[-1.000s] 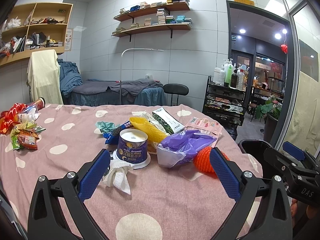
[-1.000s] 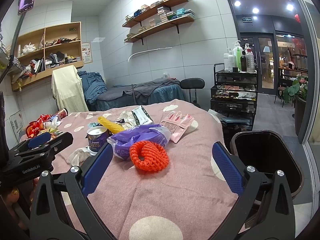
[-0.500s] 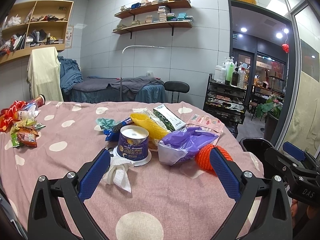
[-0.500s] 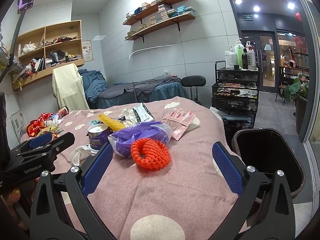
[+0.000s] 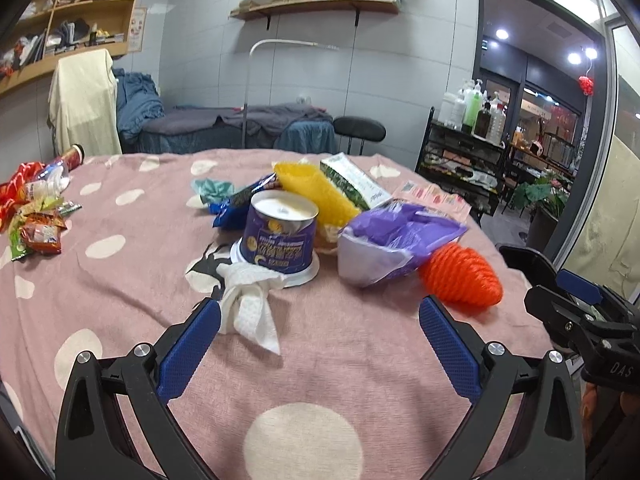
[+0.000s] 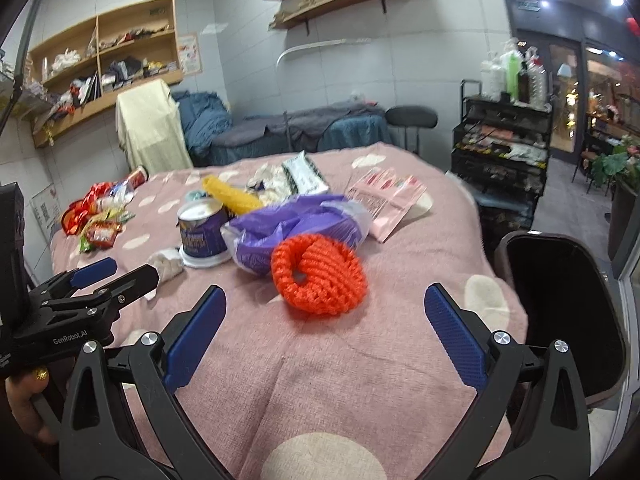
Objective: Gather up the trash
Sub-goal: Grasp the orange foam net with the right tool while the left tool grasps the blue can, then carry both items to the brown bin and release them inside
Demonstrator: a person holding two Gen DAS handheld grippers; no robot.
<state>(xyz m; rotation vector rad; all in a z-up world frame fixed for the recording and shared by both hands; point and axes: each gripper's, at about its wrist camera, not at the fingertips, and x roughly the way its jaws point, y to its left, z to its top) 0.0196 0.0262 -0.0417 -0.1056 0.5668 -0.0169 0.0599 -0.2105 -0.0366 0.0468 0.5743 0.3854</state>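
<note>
Right wrist view: the orange foam net (image 6: 319, 274) lies on the pink tablecloth (image 6: 320, 380) straight ahead of the right gripper (image 6: 325, 334), fingers wide apart, empty. The left gripper (image 5: 319, 344), also spread, probably sits farther off.

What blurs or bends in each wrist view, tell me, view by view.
Left wrist view: fisheye bows the wall shelves and door frame; the purple cup and crumpled tissue read fairly sharp. Right wrist view: motion blur smears the orange foam net, purple bag and bottle cart; ceiling spots glare top right.
</note>
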